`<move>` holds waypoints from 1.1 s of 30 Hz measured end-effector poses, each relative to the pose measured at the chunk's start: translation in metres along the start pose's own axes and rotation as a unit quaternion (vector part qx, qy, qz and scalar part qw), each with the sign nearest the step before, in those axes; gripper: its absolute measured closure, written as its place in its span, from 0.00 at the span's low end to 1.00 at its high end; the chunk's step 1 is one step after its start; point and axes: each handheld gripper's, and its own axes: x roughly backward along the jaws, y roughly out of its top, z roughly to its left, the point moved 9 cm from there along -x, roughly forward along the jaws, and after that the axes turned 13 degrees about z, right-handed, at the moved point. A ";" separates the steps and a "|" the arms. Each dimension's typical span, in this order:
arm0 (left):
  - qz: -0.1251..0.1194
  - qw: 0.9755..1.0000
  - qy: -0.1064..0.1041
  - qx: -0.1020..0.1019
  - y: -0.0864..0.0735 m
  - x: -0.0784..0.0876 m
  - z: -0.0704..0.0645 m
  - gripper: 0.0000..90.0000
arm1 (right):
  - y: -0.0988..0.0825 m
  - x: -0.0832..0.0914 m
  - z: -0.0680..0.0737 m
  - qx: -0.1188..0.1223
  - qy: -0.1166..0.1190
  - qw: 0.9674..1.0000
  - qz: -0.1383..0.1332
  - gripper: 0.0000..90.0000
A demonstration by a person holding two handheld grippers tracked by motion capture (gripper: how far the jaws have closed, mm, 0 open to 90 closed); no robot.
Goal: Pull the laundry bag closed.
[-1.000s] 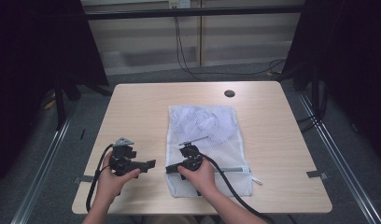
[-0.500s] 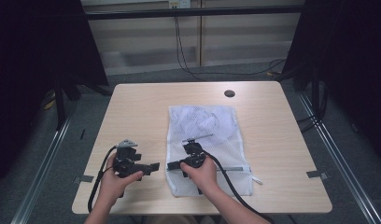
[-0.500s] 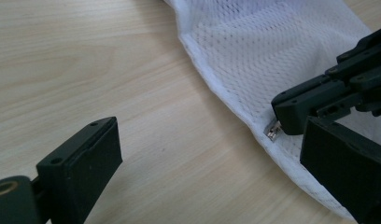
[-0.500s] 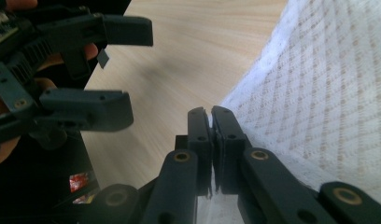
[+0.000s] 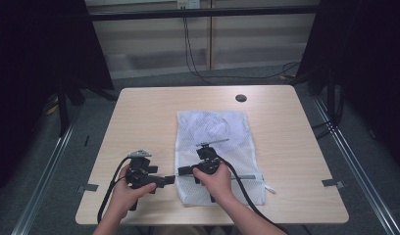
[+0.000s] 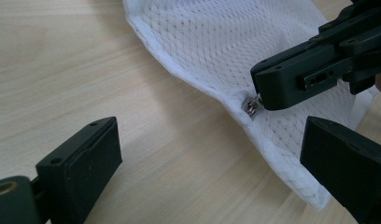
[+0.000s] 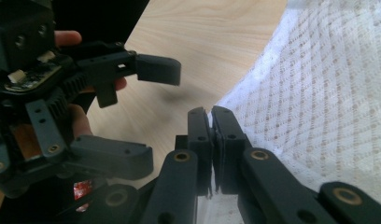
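right gripper: clamped on zip pull (bag edge, frame centre) | left gripper: jaws wide, lower left, holding nothing

The mesh bag lies on the table, right of centre.

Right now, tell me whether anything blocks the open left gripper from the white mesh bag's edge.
Nothing visible does: bare wooden table lies between the left gripper and the white mesh laundry bag. The right gripper pinches its metal zipper pull.
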 end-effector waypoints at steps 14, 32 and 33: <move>0.003 0.998 -0.054 0.020 0.001 -0.016 -0.015 0.14 | 0.005 0.010 -0.003 0.004 0.004 1.000 -0.021 0.97; 0.003 0.996 -0.083 0.030 0.003 -0.025 -0.022 0.32 | 0.005 0.011 0.000 0.005 0.008 1.000 -0.021 0.97; 0.002 0.996 -0.083 0.031 0.003 -0.026 -0.023 0.34 | 0.005 0.011 0.001 0.002 0.010 1.000 -0.023 0.97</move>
